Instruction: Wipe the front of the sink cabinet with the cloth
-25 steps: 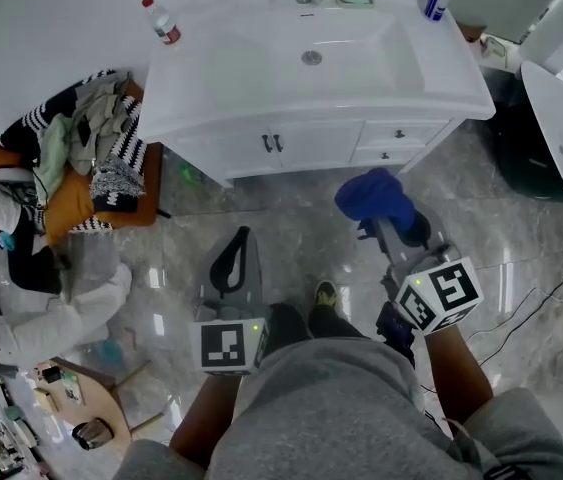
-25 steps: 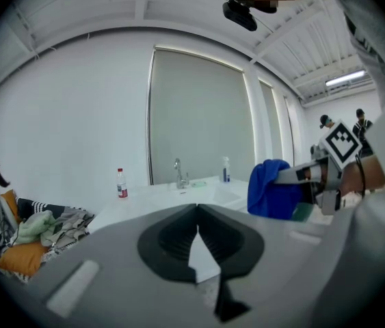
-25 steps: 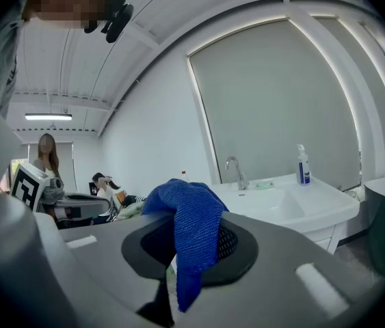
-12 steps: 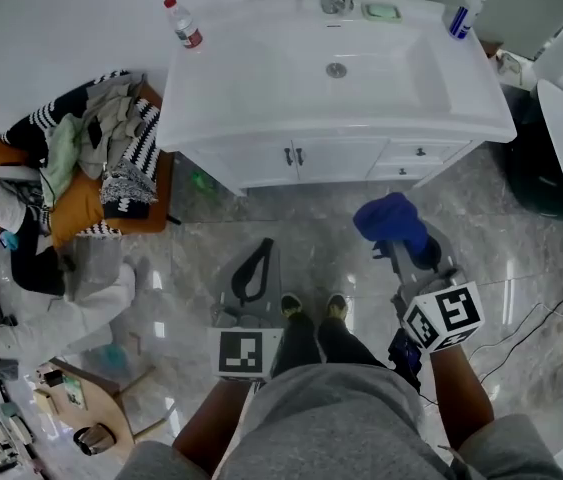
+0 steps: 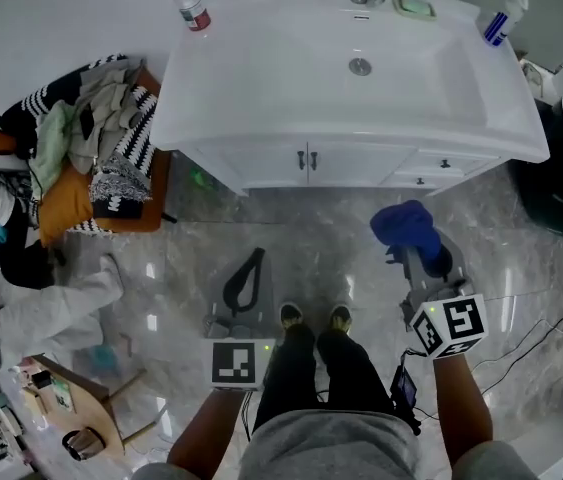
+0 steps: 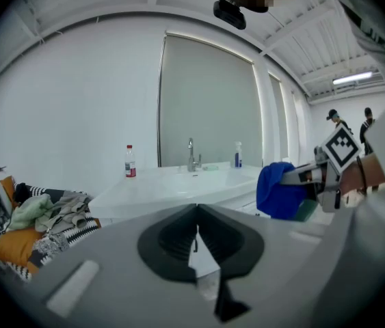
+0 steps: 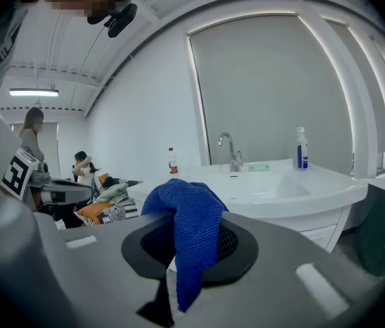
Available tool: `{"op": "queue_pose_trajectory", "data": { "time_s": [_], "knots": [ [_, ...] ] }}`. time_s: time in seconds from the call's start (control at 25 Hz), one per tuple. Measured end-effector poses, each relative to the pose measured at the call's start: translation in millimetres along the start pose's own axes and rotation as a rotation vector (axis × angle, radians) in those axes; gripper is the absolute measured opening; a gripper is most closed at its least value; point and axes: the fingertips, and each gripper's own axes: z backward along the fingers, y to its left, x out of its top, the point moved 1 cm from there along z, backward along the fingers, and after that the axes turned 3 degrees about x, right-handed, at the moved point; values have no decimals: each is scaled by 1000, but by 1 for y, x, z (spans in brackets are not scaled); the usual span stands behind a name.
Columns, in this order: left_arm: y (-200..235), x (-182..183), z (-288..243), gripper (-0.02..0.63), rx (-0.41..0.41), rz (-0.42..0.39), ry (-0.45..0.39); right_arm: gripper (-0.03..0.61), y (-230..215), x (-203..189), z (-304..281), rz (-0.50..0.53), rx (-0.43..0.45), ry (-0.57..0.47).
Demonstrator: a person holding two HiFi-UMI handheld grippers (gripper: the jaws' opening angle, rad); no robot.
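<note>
The right tool (image 5: 419,256) is clenched on the blue cloth (image 5: 405,228). In the right gripper view the cloth (image 7: 187,214) bunches over the top of the jaws and a tail hangs down between them. That looks deliberate to me: a wad out front gives a soft face to press on the panel, with no hard jaw meeting it. The cloth is carried low, above the floor and in front of the sink cabinet (image 5: 311,160), about level with its doors but not touching them, so wiping has not begun.

The left tool (image 5: 246,280) hangs beside the person's legs with its jaws drawn together on nothing (its own view shows the 2 pads meeting edge to edge). I take it as idle, kept clear of the wiping side.

A water bottle (image 5: 190,0) and a spray bottle (image 5: 497,20) stand on the sink top, away from the front.

Against the head view 1 s ago, both shoes now show side by side where only 1 did. The cabinet sits further right in that view. The cloth lies a little further from the doors, and both tools hold as they did.
</note>
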Motion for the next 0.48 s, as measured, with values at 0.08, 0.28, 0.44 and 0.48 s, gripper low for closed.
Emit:
{"op": "queue_pose_trajectory", "data": {
  "time_s": [0.08,0.28,0.44,0.48],
  "knots": [
    [2,-24,-14,11,6,-1,7,58,-10,-18,-15,4,-10,2],
    [7,-85,-60,11,20,24,-5,57,-41,-70,-58,8,-40,3],
    [16,-144,-99,11,33,27,-14,57,-65,-119,-92,-12,-74,-10],
    [18,-159,-110,11,34,25,-15,57,-74,-130,-100,-14,-90,-16]
  ]
}}
